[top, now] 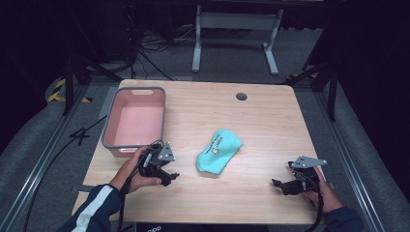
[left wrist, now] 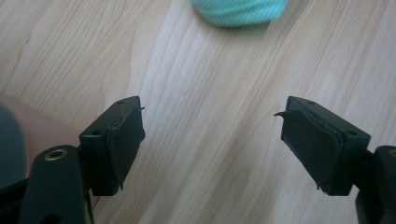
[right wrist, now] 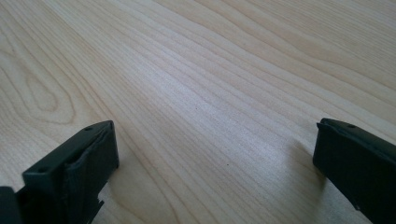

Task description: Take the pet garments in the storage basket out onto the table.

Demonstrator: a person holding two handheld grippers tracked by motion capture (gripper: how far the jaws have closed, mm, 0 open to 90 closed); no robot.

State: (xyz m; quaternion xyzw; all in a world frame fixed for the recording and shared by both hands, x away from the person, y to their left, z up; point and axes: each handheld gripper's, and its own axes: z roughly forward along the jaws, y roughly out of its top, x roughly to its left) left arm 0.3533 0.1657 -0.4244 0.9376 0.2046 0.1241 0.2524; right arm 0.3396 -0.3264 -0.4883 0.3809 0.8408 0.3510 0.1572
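A folded teal cloth [top: 218,151] with a small white label lies near the middle of the wooden table [top: 251,116]. My left gripper [top: 170,177] rests low at the front left, just left of the cloth, jaws wide open and holding nothing. In the left gripper view [left wrist: 212,140] the cloth's edge [left wrist: 239,11] shows ahead at the top. My right gripper [top: 279,184] sits at the front right, well apart from the cloth, open over bare wood [right wrist: 215,154].
A pink tub with a grey rim [top: 135,118] stands at the table's left, just behind my left hand. A round grey grommet [top: 241,96] sits in the tabletop at the back. Cables and a white desk frame [top: 237,29] lie on the floor beyond.
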